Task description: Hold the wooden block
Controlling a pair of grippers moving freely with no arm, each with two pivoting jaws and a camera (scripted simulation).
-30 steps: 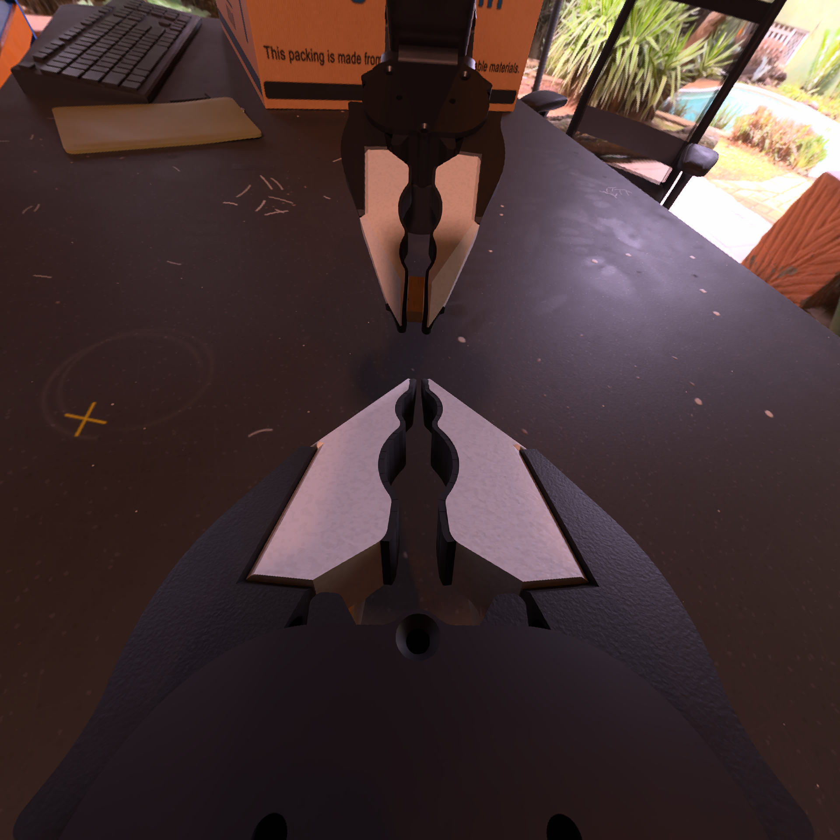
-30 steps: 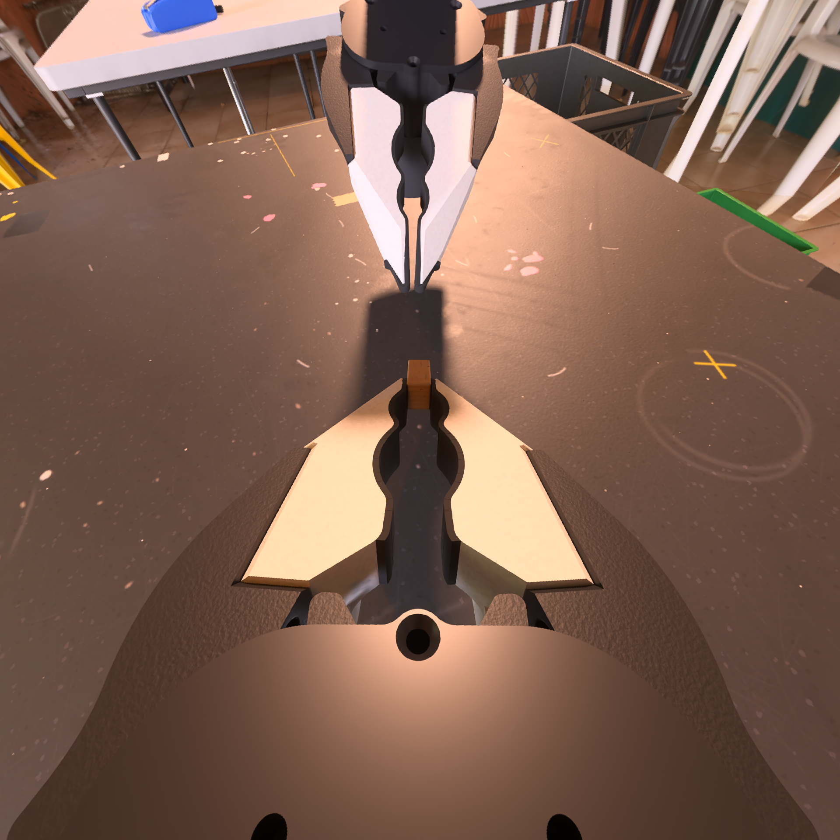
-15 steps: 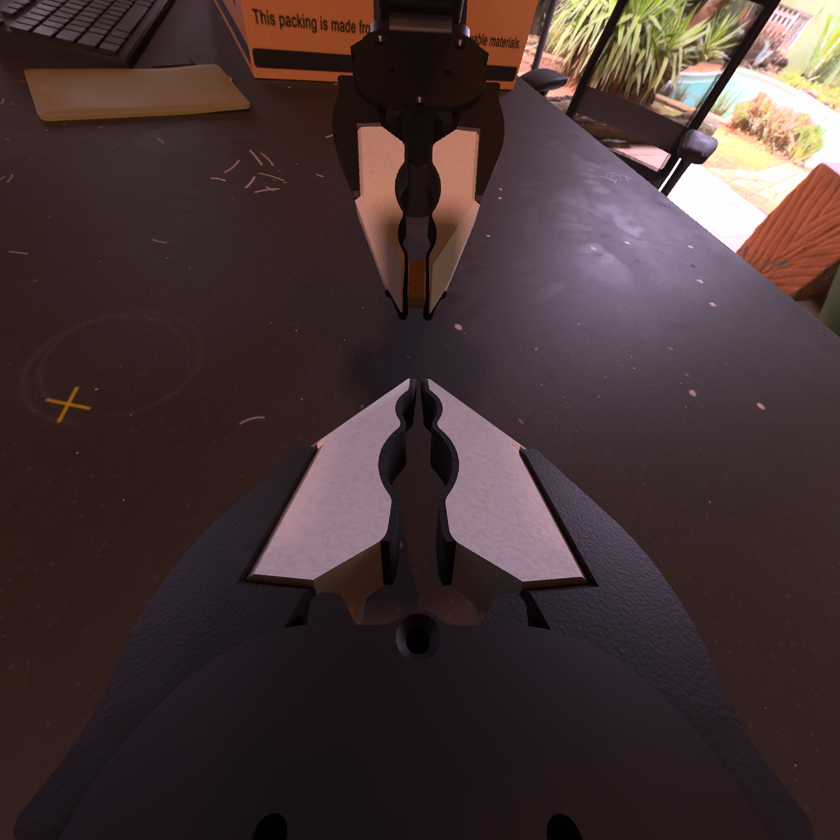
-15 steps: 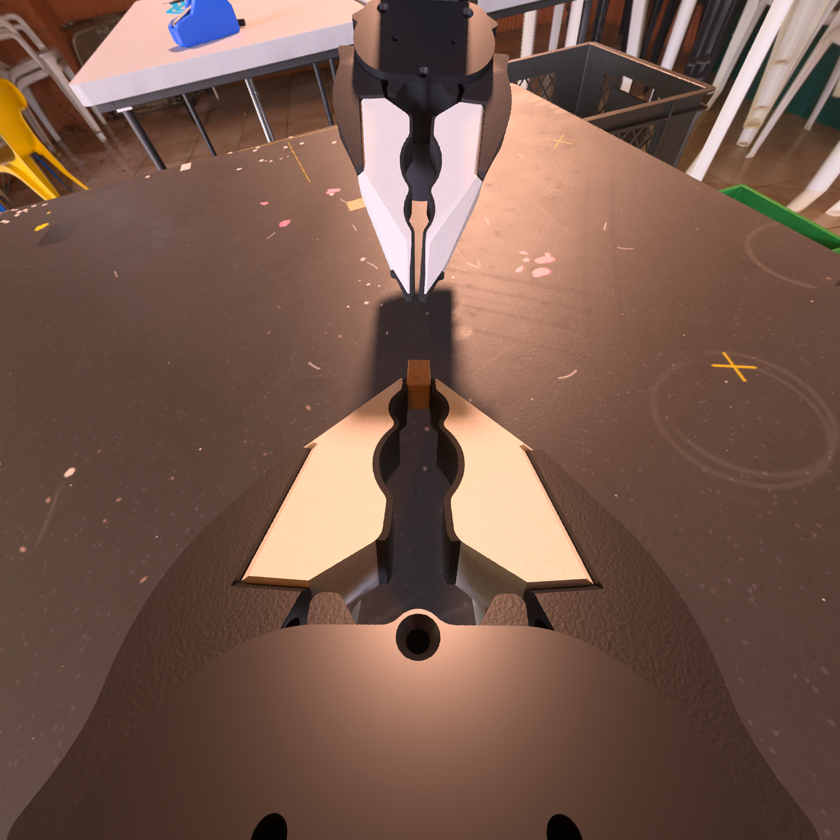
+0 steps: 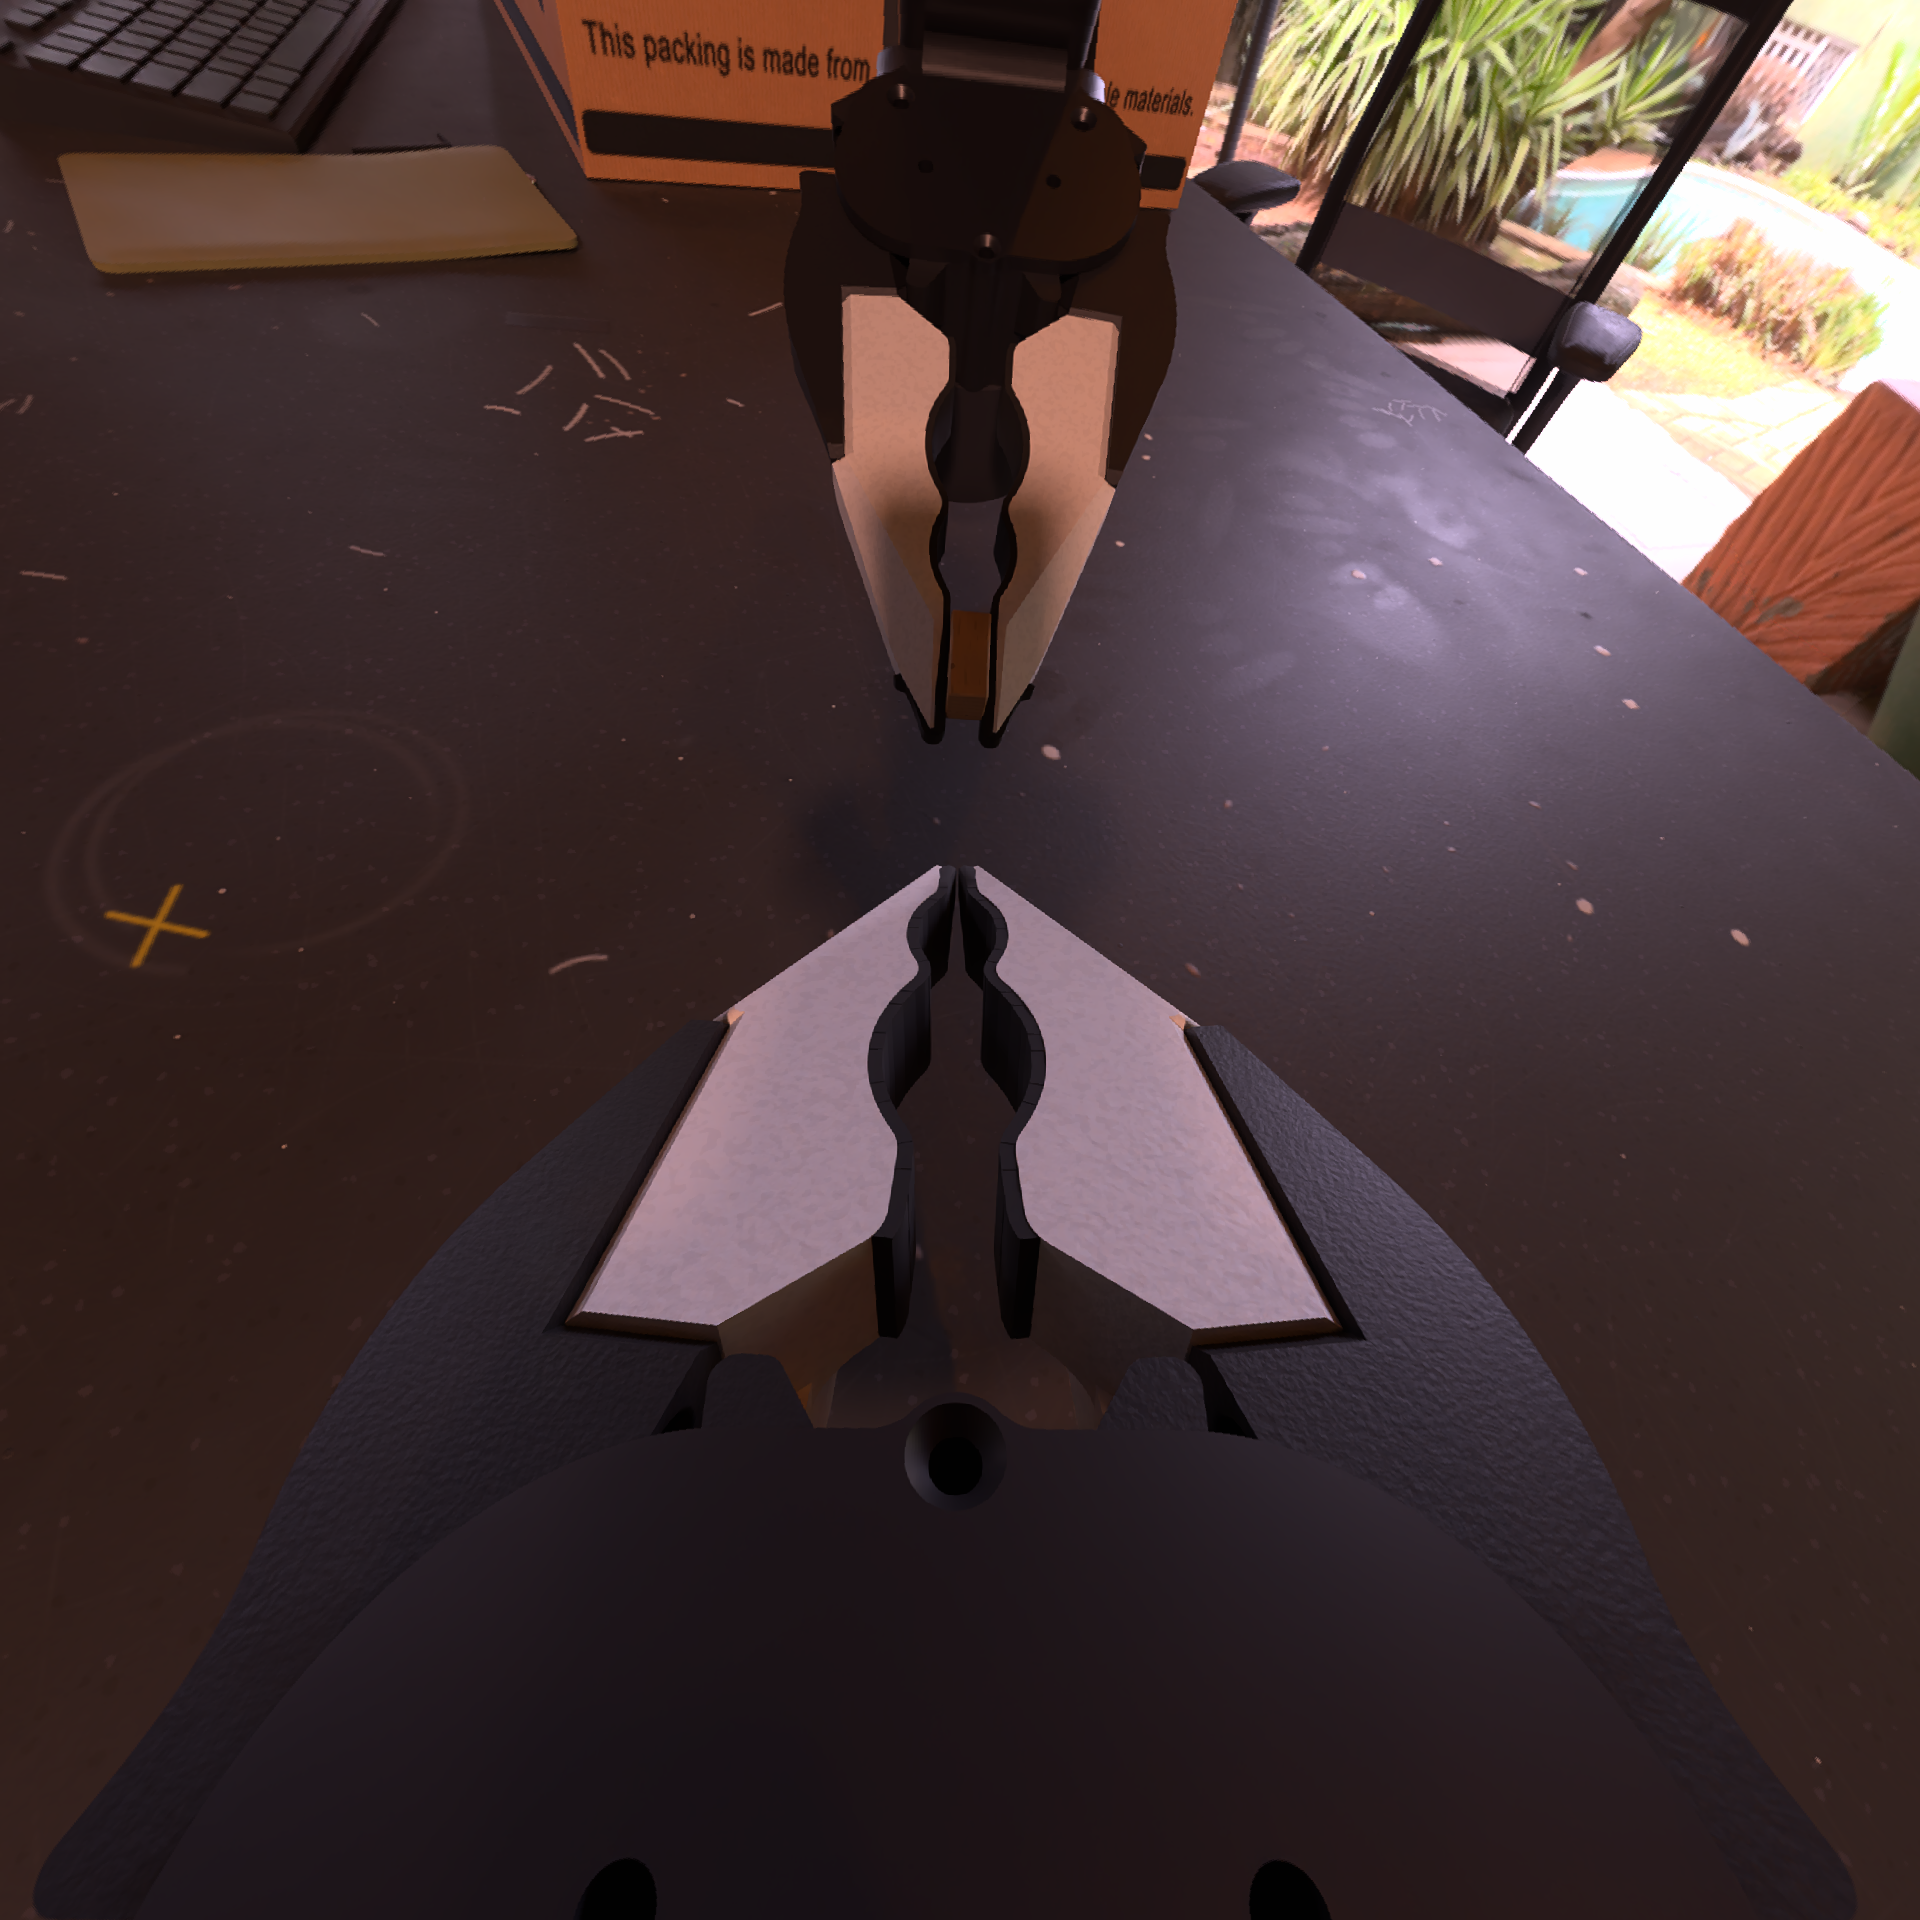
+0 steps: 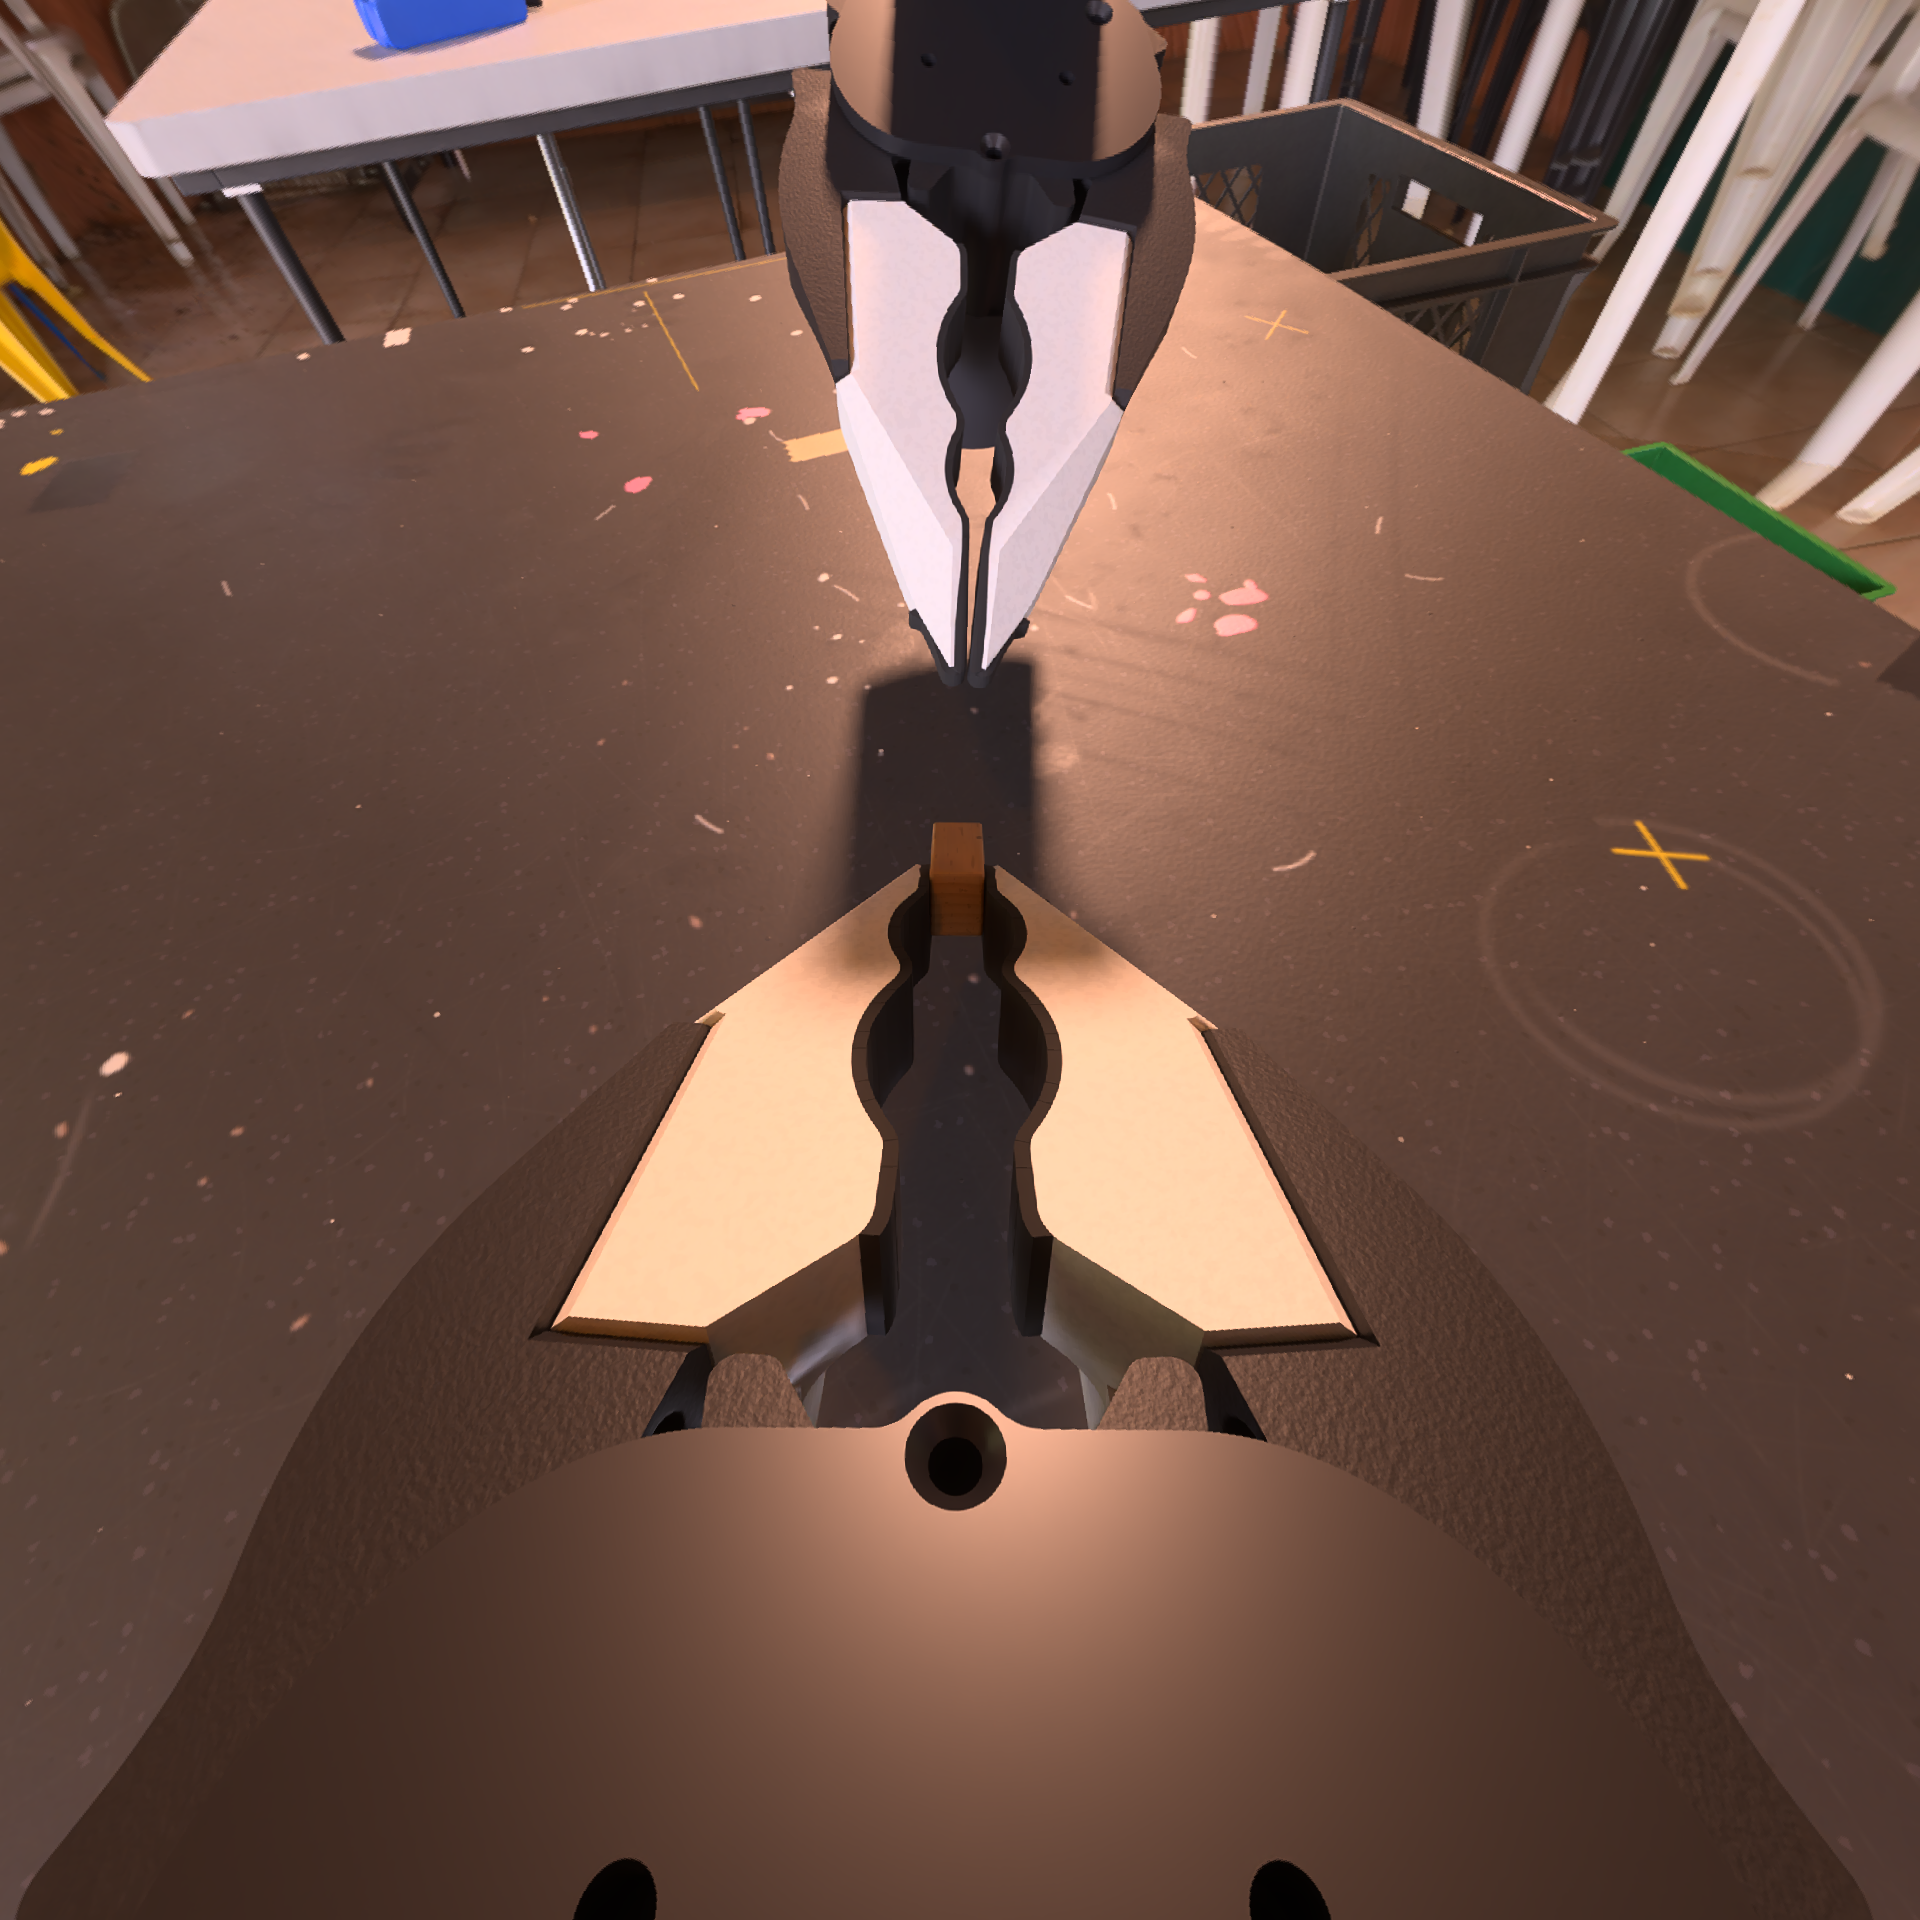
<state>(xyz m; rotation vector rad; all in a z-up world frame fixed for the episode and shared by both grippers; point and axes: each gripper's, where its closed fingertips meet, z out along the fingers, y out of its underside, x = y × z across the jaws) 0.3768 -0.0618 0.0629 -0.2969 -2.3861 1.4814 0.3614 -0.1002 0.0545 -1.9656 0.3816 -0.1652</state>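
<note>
A small wooden block (image 6: 957, 879) is clamped between the fingertips of my right gripper (image 6: 957, 878), which holds it above the dark table (image 6: 416, 831). In the left wrist view the block (image 5: 968, 665) shows between the right gripper's fingers (image 5: 961, 732), straight ahead. My left gripper (image 5: 957, 875) is shut and empty, its tips pointing at the right gripper across a short gap. In the right wrist view the left gripper (image 6: 966, 681) faces me, tips together, just beyond the block.
An orange cardboard box (image 5: 727, 83), a keyboard (image 5: 177, 52) and a tan pad (image 5: 312, 208) lie at the table's far edge. A yellow cross in a chalk circle (image 5: 156, 923) marks the table. A dark crate (image 6: 1403, 208) and a white side table (image 6: 416, 94) stand beyond.
The two grippers have stayed tip to tip while both views shifted slightly. The right gripper still holds the block; the left stays shut.
</note>
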